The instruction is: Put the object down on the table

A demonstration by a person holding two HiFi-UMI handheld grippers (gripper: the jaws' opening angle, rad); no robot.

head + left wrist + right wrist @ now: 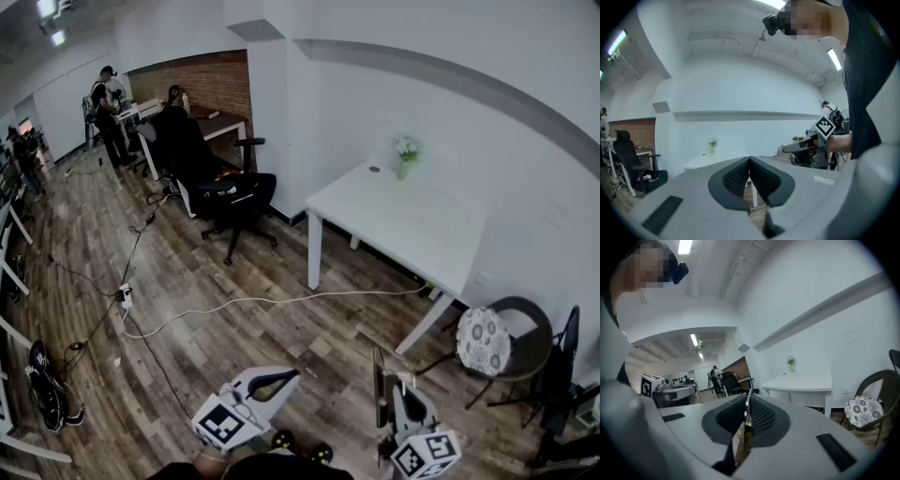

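The only container in sight is one small vase (403, 170) at the far edge of the white surface (403, 230), and it holds a little sprig of pale flowers (406, 146). One small dark round thing (374, 170) lies just beside the vase on the same surface; what it is cannot be told. There are two grippers, both over the wooden floor (309, 337) on the near side of the surface and well apart from it. The right gripper (748, 401) is clamped on one thin flat object (378, 389), which stands on edge between the pads and shows a metallic rim; it is held in the air, not touching the surface. The left gripper (749, 164) has its jaws pressed together with nothing between them. Two seats stand near the surface: one black office chair (234, 192) off its left end, and one round dark chair (530, 328) with a patterned cushion (483, 340) close to its near right leg. One white cable (281, 300) runs across the floor from under the surface toward a power strip (125, 295) well to the left. Far beyond the office chair, at least two people stand in the open room.
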